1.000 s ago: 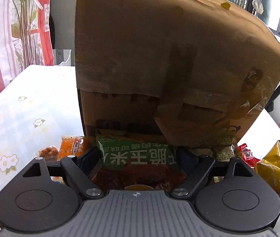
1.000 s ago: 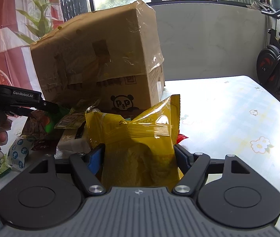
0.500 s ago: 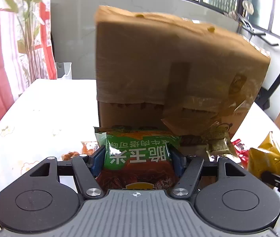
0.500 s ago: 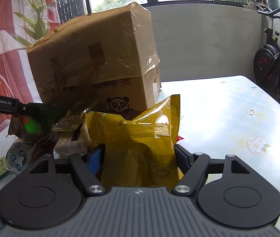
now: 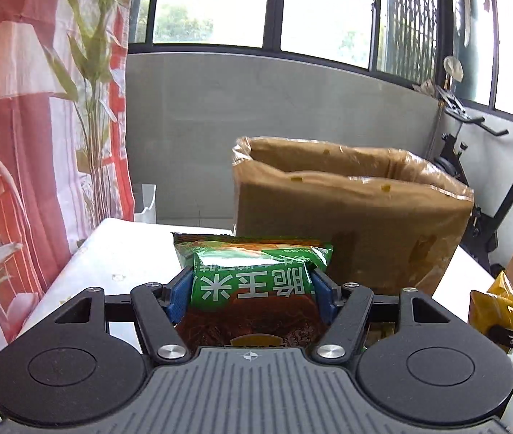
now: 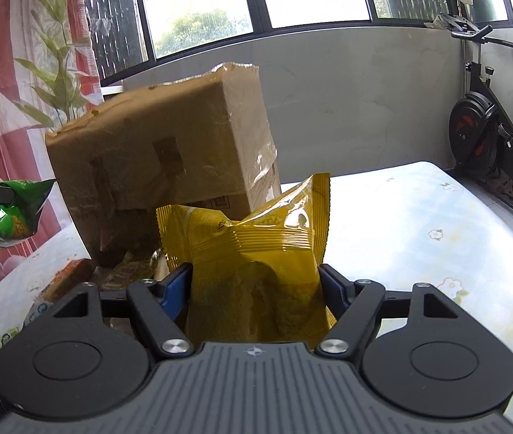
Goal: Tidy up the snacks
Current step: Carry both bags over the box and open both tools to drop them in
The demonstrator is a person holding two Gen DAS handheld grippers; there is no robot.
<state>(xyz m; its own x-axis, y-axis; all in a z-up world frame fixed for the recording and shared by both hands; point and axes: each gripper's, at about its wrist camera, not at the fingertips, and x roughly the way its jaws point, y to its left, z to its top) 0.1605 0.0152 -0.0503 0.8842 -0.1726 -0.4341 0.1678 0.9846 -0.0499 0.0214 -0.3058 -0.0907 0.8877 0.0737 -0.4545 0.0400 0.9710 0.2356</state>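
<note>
Carrying step: left gripper (image 5: 251, 284) pinching green pack (image 5: 256, 278), right gripper (image 6: 254, 285) pinching yellow pack (image 6: 252, 246), both hovering before box (image 5: 350, 213). Next: clearing rim, dropping in.

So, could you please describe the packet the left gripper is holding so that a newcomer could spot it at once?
Start at the tall cardboard box on the white table. In front of it, the left gripper pinches a green packet with white Chinese characters. The other held packet, in the right gripper, is plain yellow.
</note>
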